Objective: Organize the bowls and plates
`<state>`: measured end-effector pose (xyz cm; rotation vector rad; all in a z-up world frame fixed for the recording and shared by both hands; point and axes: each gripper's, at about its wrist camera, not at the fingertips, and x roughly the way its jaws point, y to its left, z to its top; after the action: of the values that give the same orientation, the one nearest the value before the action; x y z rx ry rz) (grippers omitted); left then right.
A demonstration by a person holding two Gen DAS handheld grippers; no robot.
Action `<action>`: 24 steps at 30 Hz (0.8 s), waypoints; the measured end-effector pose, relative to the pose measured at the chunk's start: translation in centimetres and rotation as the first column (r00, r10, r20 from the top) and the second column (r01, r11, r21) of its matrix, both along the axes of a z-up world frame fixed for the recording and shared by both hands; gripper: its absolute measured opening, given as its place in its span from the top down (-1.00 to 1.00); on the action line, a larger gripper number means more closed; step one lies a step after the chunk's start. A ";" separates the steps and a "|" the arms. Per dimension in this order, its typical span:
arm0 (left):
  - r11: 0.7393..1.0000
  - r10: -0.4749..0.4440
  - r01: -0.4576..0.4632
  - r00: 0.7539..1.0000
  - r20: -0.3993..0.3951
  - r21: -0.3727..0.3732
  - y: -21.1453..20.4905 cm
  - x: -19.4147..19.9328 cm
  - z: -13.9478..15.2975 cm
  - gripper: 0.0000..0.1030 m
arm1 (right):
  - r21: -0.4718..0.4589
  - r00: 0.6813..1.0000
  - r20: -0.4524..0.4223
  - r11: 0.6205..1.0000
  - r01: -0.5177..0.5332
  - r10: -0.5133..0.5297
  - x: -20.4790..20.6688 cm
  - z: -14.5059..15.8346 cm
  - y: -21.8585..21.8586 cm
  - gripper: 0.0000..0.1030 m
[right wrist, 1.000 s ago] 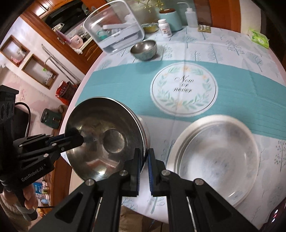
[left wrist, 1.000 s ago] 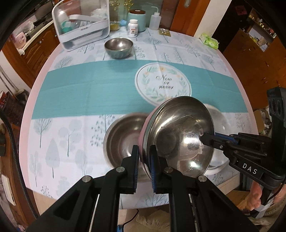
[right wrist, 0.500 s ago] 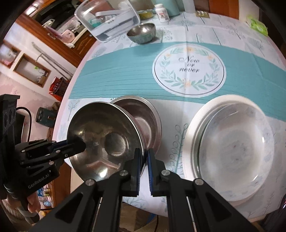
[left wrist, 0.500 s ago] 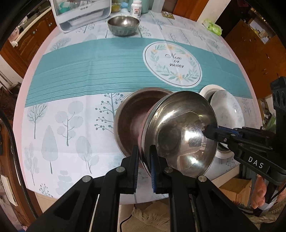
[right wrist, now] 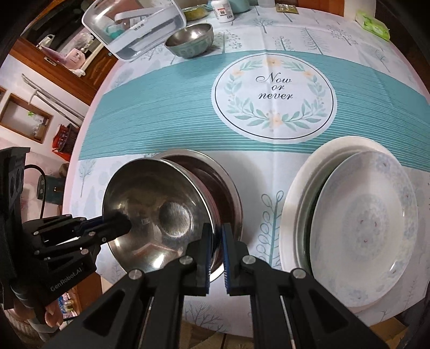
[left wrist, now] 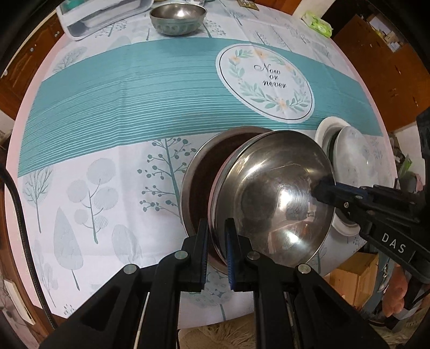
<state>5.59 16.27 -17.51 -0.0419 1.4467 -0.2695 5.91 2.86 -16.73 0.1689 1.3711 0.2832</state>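
Steel gleams in the shiny bowl (left wrist: 274, 198) that both tools carry, tilted and raised over the near part of the round table (left wrist: 80, 161). Seen from the left wrist, the left gripper (left wrist: 216, 241) has its two black fingers drawn narrow, pinching the near rim of that bowl between the blue pads, one finger outside the wall and one inside. Across the bowl the right gripper (left wrist: 322, 188) reaches in from the right, its tip on the opposite rim; from the right wrist view that same right gripper (right wrist: 215, 241) shows its fingers nearly together, clamped on the bowl's rim, while the left gripper (right wrist: 118, 222) bites the far left edge. Directly beneath the held bowl, and partly covered by it, a larger steel bowl (left wrist: 199, 171) with a darker inside sits on the tablecloth; whether the two bowls touch cannot be told. Just to the right stands a stack of plates (right wrist: 298, 193), its top patterned plate (right wrist: 365, 236) lying askew, tipped up against the white plates under it. Far across the teal band of the cloth a small metal bowl (right wrist: 190, 37) rests beside a clear plastic container (right wrist: 134, 26), and a green packet (right wrist: 372, 22) lies at the far right edge
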 end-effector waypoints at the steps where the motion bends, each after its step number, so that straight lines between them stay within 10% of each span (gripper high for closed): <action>1: 1.000 -0.005 0.005 1.000 -0.004 0.001 0.0 0.1 -0.2 0.82 | -0.005 1.000 -0.005 1.000 0.000 0.000 0.1 -0.2 0.1 0.86; 10: 0.998 -0.045 0.044 0.999 0.025 0.035 -0.5 1.0 -0.7 0.79 | -0.090 1.000 0.002 0.996 -0.026 0.026 0.6 -0.9 1.1 0.85; 16: 1.000 -0.027 0.027 0.999 0.034 -0.003 -0.2 1.1 -0.4 0.40 | -0.123 0.998 0.017 0.991 -0.054 0.057 0.5 -0.6 1.5 0.76; 20: 0.999 -0.016 0.013 0.996 0.089 0.032 -0.1 0.8 0.9 -0.22 | -0.154 0.995 0.068 0.986 -0.067 0.079 0.2 0.6 1.6 0.34; 24: 1.000 0.012 -0.014 0.991 0.136 0.013 0.4 0.6 2.5 -0.30 | -0.170 0.987 0.125 0.982 -0.081 0.103 -0.3 2.2 1.4 0.31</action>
<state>6.15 16.67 -14.99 -0.0213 1.3122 -0.2470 5.65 4.26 -14.58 -0.0506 1.2645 0.2534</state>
